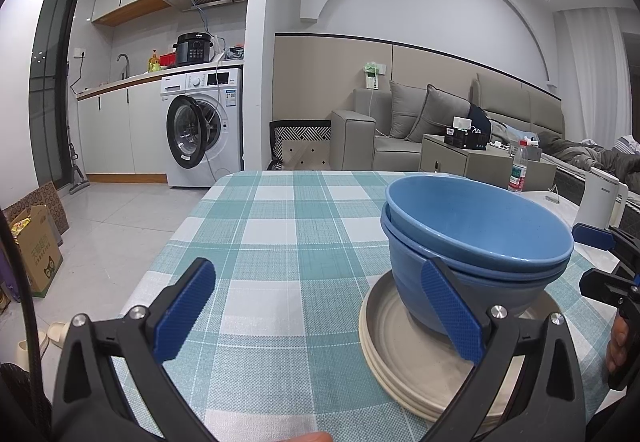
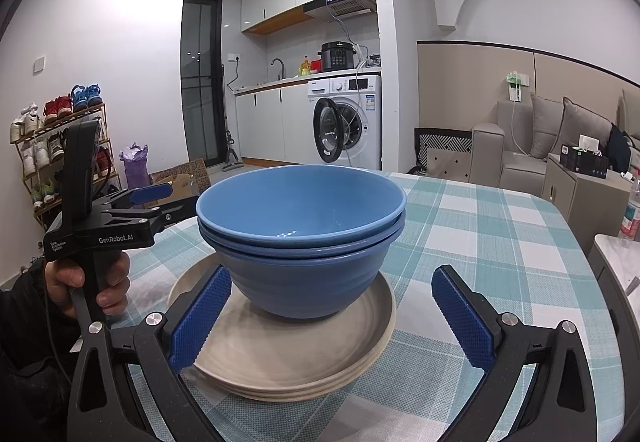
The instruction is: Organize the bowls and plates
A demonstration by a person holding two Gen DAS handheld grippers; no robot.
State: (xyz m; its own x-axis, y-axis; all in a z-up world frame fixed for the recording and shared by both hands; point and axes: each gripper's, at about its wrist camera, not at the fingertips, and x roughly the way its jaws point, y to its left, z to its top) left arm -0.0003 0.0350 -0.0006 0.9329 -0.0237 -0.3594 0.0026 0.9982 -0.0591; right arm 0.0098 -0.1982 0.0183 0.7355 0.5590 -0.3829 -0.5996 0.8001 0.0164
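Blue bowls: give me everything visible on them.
The blue bowls are a nested stack; three rims show in the right wrist view. They look like matte blue plastic or melamine with faint speckles, deep and round, rims flared. The top one is empty, with light glints inside. The stack stands upright, slightly uneven, on a pile of beige plates on the checked tablecloth. Both claws are open and hold nothing; whether any finger touches the stack cannot be told.
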